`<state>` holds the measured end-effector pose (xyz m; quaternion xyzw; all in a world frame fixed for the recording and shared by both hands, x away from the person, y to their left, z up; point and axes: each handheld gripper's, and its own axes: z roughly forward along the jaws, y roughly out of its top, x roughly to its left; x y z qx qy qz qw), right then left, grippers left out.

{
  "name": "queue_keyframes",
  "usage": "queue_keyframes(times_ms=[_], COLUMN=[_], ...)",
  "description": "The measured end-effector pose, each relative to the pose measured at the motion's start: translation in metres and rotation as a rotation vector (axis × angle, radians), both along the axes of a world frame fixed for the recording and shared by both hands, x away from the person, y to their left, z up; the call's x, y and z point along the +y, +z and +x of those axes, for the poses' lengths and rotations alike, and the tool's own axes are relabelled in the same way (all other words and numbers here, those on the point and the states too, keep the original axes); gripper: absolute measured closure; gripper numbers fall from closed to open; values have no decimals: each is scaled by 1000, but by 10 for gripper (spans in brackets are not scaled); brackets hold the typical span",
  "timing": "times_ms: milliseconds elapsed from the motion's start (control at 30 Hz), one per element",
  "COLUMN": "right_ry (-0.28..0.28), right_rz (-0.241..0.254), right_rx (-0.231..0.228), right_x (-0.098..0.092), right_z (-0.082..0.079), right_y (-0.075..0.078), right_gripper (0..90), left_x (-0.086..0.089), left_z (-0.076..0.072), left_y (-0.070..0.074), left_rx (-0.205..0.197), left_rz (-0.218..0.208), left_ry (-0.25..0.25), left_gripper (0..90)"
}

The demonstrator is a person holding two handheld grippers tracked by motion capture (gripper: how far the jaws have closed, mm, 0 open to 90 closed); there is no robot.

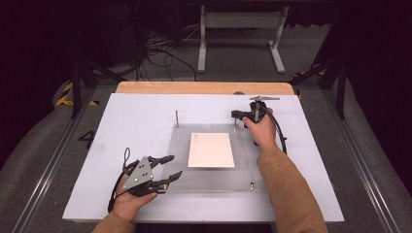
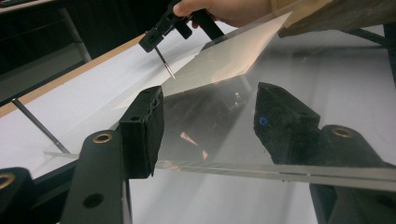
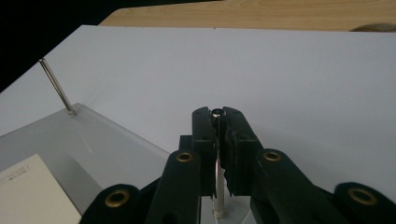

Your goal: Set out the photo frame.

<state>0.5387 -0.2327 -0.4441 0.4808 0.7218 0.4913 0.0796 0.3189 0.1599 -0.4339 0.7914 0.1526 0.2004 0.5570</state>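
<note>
High view | right claw [image 1: 236,115] clenched on pin [image 3: 217,154] | left claw [image 1: 171,167] released, straddling clear plate [image 1: 209,182] edge | squeeze squarely, keep plate level.

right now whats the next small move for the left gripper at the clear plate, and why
Probably close the left gripper the rest of the way onto the near edge of the clear acrylic plate. That edge lies between its black jaws, but the pads sit apart from it. The right gripper is shut on the thin metal pin at the plate's far corner, so that side looks steadied.
</note>
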Motion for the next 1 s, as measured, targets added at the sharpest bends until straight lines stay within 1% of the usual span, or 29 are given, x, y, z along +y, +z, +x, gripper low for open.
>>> queue_keyframes(times_ms=[33, 133, 167, 200, 233, 267, 333, 367, 500, 633, 700, 733, 767, 800, 867, 900, 933, 967, 1000], right_ry=[-6, 5, 6, 8, 8, -3, 0, 10, 46, 107, 134, 151, 171, 184, 198, 201, 201, 207, 215], right_rz=[10, 49, 44, 18, 9, 2, -18, -43, -71, -112, -129, -138, -147, -149, -143, -141, -140, -137, -133], right_rx=[-5, -27, -49, -76, -91, -114, -152, -185, -244, -294, -318, -320, -311, -313, -334, -342, -352, -371, -389], right_x=[-3, -9, -11, -13, -15, -18, -23, -25, -29, -32, -34, -35, -37, -39, -44, -46, -47, -50, -51], right_z=[0, -3, -6, -9, -12, -17, -25, -31, -48, -75, -87, -93, -100, -107, -119, -124, -129, -135, -142], right_y=[-1, 0, 2, 7, 10, 15, 22, 27, 37, 47, 50, 52, 53, 54, 55, 55, 56, 57, 59], right_gripper=[724, 663, 633, 621, 610, 577, 535, 515, 450, 386, 369, 369, 368, 363, 340, 333, 327, 318, 318], left_x=[0, 0, 0, 0, 0, 0, 0, 0, 1, 1, 1, 1, 1, 1, 1, 2, 2, 2, 3], left_z=[0, 0, 1, 1, 2, 2, 2, 3, 4, 6, 6, 6, 6, 7, 7, 8, 9, 9, 10], left_y=[0, 2, 2, 3, 3, 4, 4, 5, 7, 9, 10, 11, 11, 11, 12, 13, 13, 13, 13], left_rx=[-1, 5, 0, 2, 6, 8, 9, 8, 19, 22, 27, 29, 27, 26, 32, 27, 36, 39, 36], left_rz=[0, 0, 2, 5, 1, -1, 2, 2, 4, 1, 3, 5, 1, 3, 3, 7, 3, -3, 1], left_ry=[0, -3, -5, -6, -5, -5, -6, -7, -10, -12, -12, -13, -13, -13, -18, -19, -22, -21, -23], left_gripper=[436, 440, 441, 441, 441, 441, 441, 441, 441, 441, 441, 441, 441, 441, 441, 441, 441, 440, 440])
